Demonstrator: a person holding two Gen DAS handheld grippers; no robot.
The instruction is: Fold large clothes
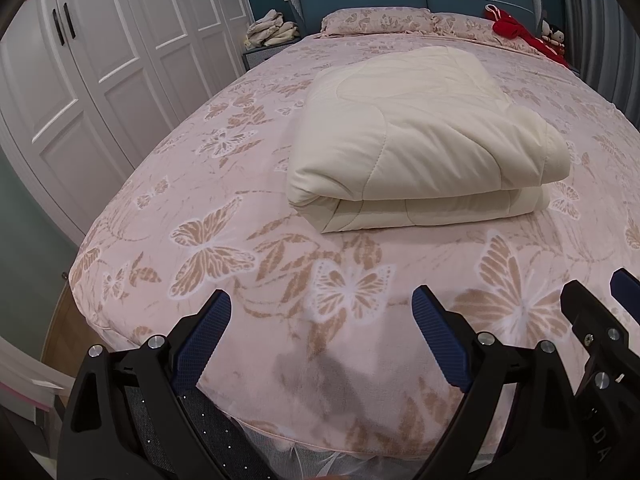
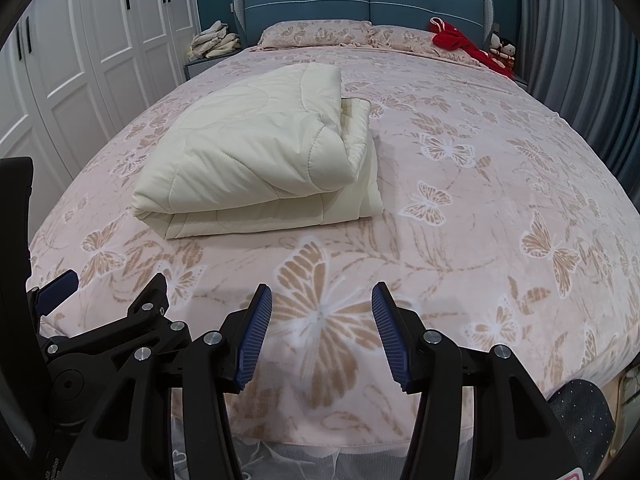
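A cream quilted blanket [image 1: 420,136] lies folded into a thick stack in the middle of the bed; in the right wrist view the same blanket [image 2: 256,152] sits left of centre. My left gripper [image 1: 322,306] hovers open over the bed's near edge, well short of the blanket, nothing between its blue pads. My right gripper [image 2: 322,300] is also open and empty above the butterfly-print cover, beside the left one. Each gripper shows at the edge of the other's view: the right gripper [image 1: 592,300] and the left gripper [image 2: 112,284].
The bed [image 1: 208,240] wears a pink butterfly-print cover, with pillows [image 2: 316,32] at the blue headboard. Red clothing [image 2: 452,40] and small dolls [image 2: 502,46] lie far right. Folded cloths [image 1: 270,28] sit on a nightstand. White wardrobe doors [image 1: 100,60] line the left; a curtain [image 2: 580,60] hangs right.
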